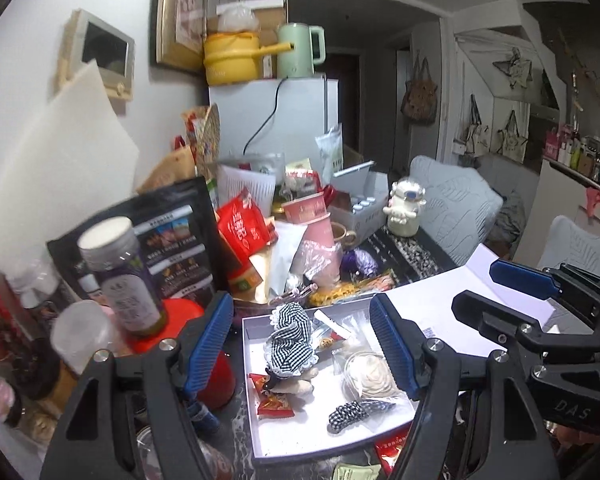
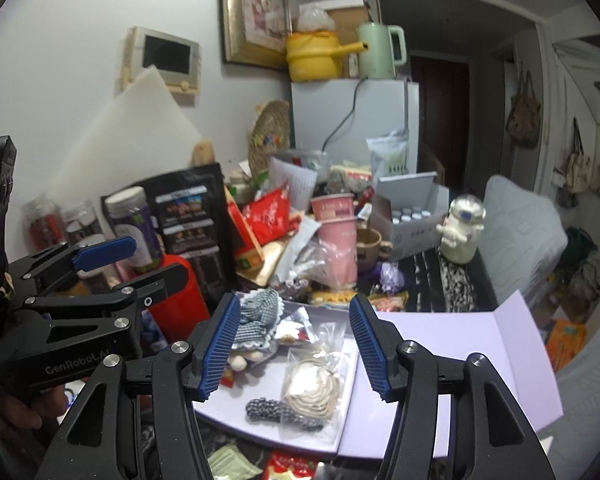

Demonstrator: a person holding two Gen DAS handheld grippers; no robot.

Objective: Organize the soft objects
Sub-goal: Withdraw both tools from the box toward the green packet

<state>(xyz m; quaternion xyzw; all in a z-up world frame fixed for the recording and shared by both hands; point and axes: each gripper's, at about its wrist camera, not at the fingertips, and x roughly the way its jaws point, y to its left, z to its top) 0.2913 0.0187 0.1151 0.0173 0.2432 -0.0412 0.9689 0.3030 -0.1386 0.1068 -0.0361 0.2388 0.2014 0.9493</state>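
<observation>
Jaws of both the left gripper (image 1: 302, 342) and right gripper (image 2: 292, 346) are hovering released over the white box (image 2: 352, 436) holding soft objects at lower centre, risking snagging neighbouring bagged items.

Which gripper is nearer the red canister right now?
Left. The left gripper hangs beside the red canister, box side; the right gripper sits farther off, over the white box.

Scrunchies (image 1: 290, 344) in box (image 1: 260, 432); cups (image 1: 320, 236) behind, probably touching.

A dark marbled table (image 1: 240, 420) (crowded) bears a white box (image 1: 256, 432), red canister (image 2: 184, 292), and perhaps snack packets (image 1: 392, 450).
</observation>
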